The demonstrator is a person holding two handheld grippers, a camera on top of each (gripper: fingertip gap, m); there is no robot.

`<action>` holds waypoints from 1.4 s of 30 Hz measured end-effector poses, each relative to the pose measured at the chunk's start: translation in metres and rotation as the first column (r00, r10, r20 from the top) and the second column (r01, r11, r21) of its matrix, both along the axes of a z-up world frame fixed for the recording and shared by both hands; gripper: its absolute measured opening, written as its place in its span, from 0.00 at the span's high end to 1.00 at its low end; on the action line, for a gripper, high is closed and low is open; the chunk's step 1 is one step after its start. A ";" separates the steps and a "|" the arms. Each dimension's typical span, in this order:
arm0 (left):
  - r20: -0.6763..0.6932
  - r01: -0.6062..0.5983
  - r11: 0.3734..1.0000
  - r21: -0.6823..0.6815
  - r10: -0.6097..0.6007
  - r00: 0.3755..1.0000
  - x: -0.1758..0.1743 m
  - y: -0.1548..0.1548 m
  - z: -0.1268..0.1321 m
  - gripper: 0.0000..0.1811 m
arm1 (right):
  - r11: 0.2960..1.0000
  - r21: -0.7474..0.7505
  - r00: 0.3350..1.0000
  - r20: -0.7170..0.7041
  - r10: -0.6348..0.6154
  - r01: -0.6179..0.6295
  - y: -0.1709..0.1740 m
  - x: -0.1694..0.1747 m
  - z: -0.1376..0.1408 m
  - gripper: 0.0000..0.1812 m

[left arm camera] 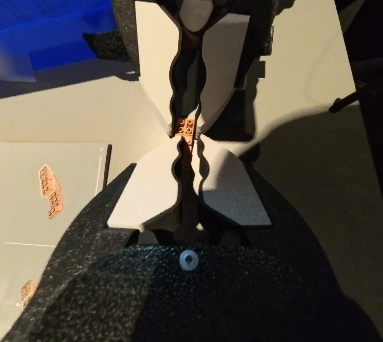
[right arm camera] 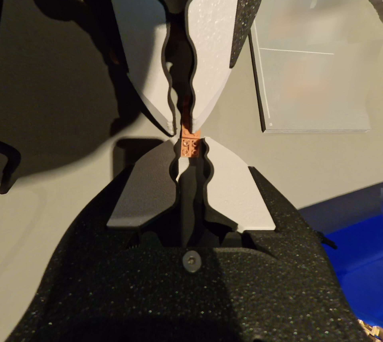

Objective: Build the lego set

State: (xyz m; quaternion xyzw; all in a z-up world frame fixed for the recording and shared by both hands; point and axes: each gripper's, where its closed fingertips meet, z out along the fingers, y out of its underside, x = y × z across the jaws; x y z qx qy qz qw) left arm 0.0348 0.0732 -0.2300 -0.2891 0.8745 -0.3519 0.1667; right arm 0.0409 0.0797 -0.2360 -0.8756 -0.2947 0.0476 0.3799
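Looked like an indoor tabletop workspace set up for toy-brick assembly, not a kitchen or shop. Showed a plain, pale grey, matte bench (left arm camera: 51,116) under warm light, an open printed building-instruction booklet (left arm camera: 68,197) lying flat on it with pictured orange bricks, and a bright blue plastic bin (left arm camera: 51,11) at the edge.

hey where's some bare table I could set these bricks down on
Bare table lies between the instruction booklet and the blue bin. In the left wrist view, a bare strip runs between bin and booklet. It is crowded where both grippers meet on the bricks.
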 end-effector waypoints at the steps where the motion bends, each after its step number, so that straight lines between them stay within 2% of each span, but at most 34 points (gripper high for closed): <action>1: 0.000 0.000 1.000 -0.003 0.000 1.000 0.000 -0.001 0.000 0.94 | 1.000 0.000 1.000 0.000 0.000 0.000 0.000 0.000 0.000 0.90; 26: 0.005 -0.003 1.000 -0.009 0.003 1.000 0.001 0.000 0.001 0.93 | 1.000 0.009 1.000 0.008 -0.003 0.003 0.001 0.001 0.000 0.89; 37: 0.019 -0.012 1.000 -0.012 0.013 1.000 -0.005 0.031 0.008 0.87 | 1.000 0.015 1.000 0.012 -0.007 0.007 -0.001 0.002 0.001 0.88; 42: -0.012 0.019 1.000 -0.024 -0.019 1.000 -0.009 0.036 -0.003 0.85 | 1.000 0.016 1.000 0.012 -0.007 0.007 -0.001 0.002 0.001 0.88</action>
